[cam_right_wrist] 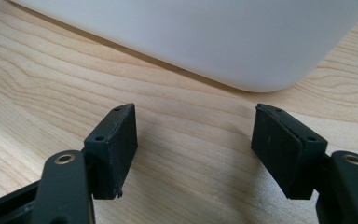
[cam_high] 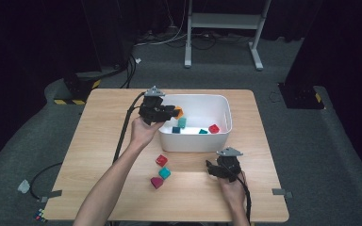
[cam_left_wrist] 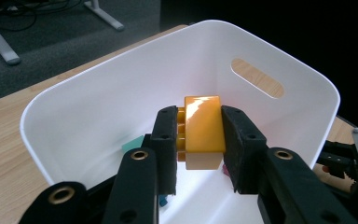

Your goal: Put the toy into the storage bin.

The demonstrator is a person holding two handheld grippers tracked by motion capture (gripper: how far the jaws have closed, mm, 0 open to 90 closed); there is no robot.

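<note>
While left gripper (cam_left_wrist: 198, 135) clenches one orange block (cam_left_wrist: 203, 123) — right gripper (cam_right_wrist: 193, 154) released | bin (cam_high: 226, 113): four blocks | table (cam_high: 103, 141): three

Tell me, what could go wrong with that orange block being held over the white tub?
1. The left gripper clamps the orange block above the white tub, close to its near wall; released here, it might strike the rim and bounce onto the table.
2. Dropped from this height, it could knock the teal block or red block already inside.
3. The right gripper rests open beside the tub and might nudge it.
</note>
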